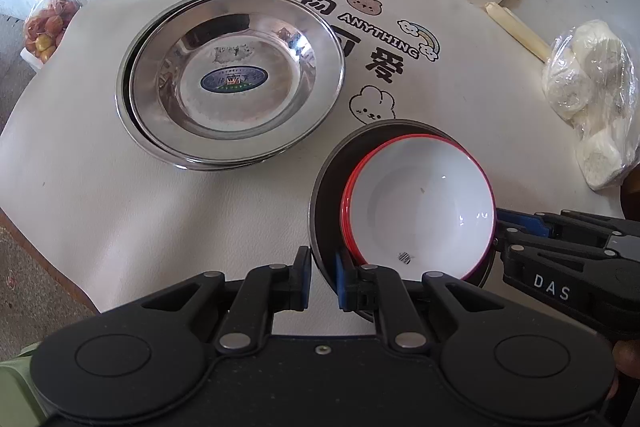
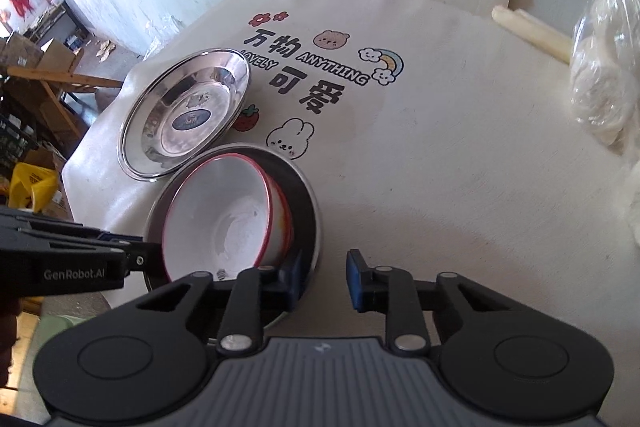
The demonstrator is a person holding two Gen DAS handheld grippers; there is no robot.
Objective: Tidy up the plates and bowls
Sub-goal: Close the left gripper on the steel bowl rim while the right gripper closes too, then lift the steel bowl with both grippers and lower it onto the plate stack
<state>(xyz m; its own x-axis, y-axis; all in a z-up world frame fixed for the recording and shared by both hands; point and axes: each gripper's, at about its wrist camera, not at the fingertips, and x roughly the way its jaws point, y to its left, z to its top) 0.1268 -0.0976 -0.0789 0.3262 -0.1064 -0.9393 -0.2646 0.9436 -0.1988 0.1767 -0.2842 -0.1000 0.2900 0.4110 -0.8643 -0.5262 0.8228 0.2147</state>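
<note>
Red-rimmed white bowls (image 1: 420, 203) sit stacked inside a dark metal bowl (image 1: 326, 195), near right of the steel plates (image 1: 232, 79). Left gripper (image 1: 323, 279) and right gripper (image 2: 325, 277) both straddle its rim, jaws apart, not clamped.

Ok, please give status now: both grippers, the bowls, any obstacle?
Left gripper open, straddling metal bowl rim. Right gripper open, same. Red-rimmed bowls nested inside. Steel plates stacked beside, apart.
</note>
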